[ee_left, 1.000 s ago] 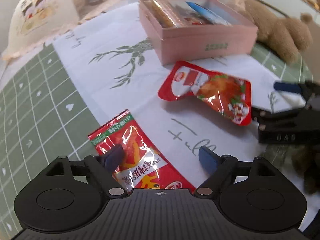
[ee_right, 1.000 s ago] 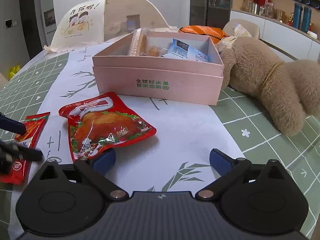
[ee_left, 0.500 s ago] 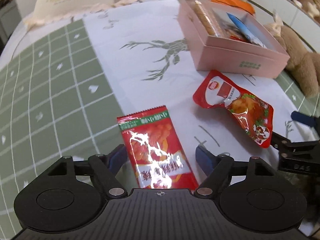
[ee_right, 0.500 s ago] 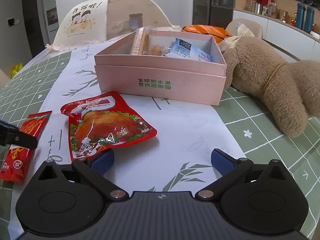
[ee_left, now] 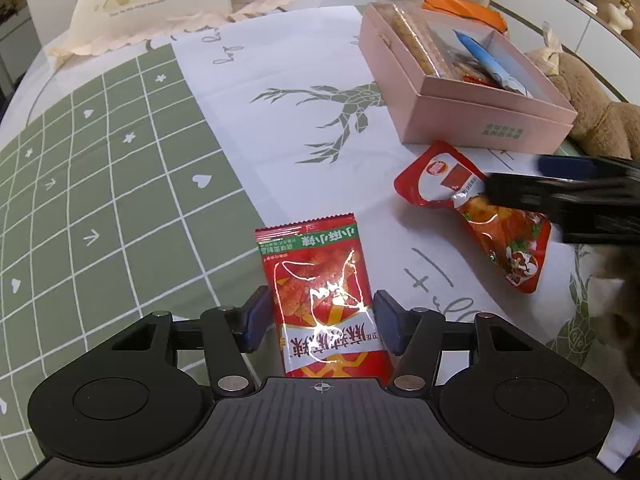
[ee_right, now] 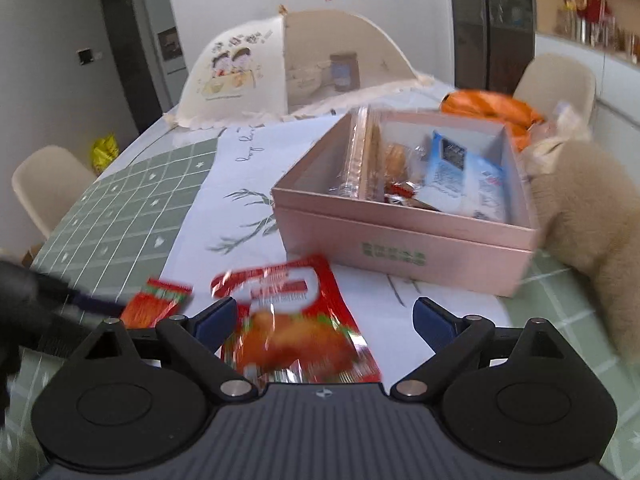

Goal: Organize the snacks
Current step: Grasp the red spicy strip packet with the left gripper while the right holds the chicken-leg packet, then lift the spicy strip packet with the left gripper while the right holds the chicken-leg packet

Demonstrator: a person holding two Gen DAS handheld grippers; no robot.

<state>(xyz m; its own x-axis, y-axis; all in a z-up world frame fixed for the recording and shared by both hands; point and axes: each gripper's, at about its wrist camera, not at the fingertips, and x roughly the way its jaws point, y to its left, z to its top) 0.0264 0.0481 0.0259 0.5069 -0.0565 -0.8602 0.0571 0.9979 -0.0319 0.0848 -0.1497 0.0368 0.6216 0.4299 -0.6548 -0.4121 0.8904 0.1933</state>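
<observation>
Here, the left gripper (ee_left: pixel 322 320) straddles the red packet (ee_left: pixel 326 300) — edges untouched.

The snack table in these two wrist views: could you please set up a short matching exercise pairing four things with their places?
Things:
1. striped red packet
2. chicken pouch
3. blue packet
4. plush toy

Places:
A. inside the pink box
B. between the left gripper fingers
C. between the right gripper fingers
D. against the box's far side

Pairs: 1-B, 2-C, 3-A, 4-D
</observation>
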